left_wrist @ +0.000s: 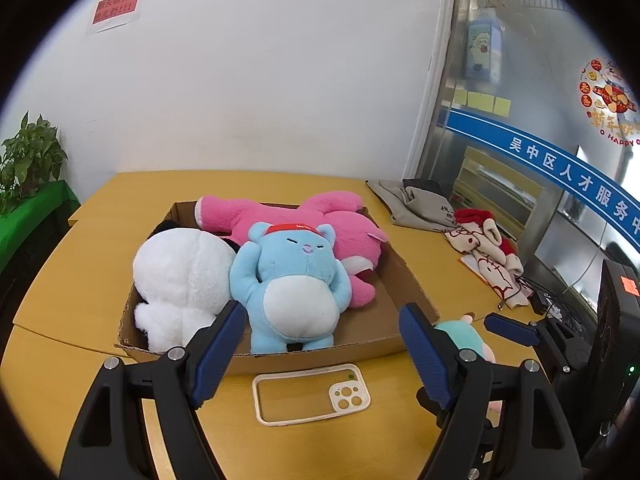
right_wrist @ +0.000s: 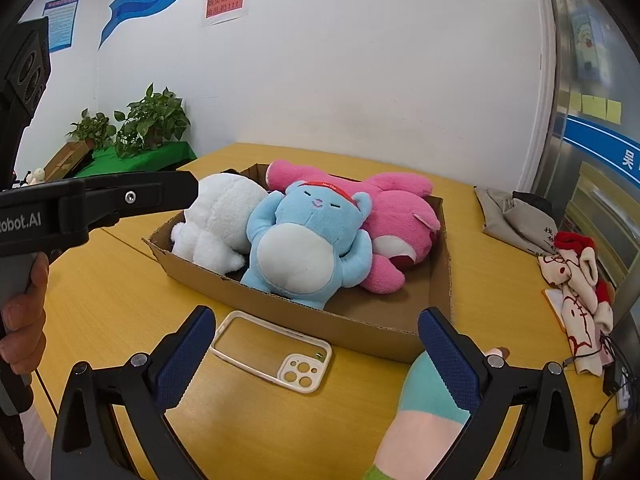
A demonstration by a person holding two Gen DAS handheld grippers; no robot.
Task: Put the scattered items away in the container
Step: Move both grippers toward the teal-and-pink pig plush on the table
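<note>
A shallow cardboard box [left_wrist: 320,354] [right_wrist: 300,314] on the yellow table holds a white plush [left_wrist: 180,280] [right_wrist: 224,220], a blue plush with a red headband [left_wrist: 296,280] [right_wrist: 304,240] and a pink plush [left_wrist: 352,232] [right_wrist: 400,216]. A clear phone case [left_wrist: 312,396] [right_wrist: 272,352] lies flat on the table in front of the box. A small teal and pink plush [left_wrist: 452,330] [right_wrist: 420,396] lies right of the case, partly behind my right gripper's right finger. My left gripper [left_wrist: 322,312] is open and empty above the case. My right gripper [right_wrist: 318,316] stands wide open, pressing on nothing.
A grey cloth bag [left_wrist: 412,204] [right_wrist: 512,216] and a red and white fabric item [left_wrist: 488,252] [right_wrist: 576,280] lie at the table's right. Cables [left_wrist: 548,300] and a black device [left_wrist: 616,320] sit at the far right. Potted plants [right_wrist: 152,124] stand back left. A hand [right_wrist: 20,320] grips the left handle.
</note>
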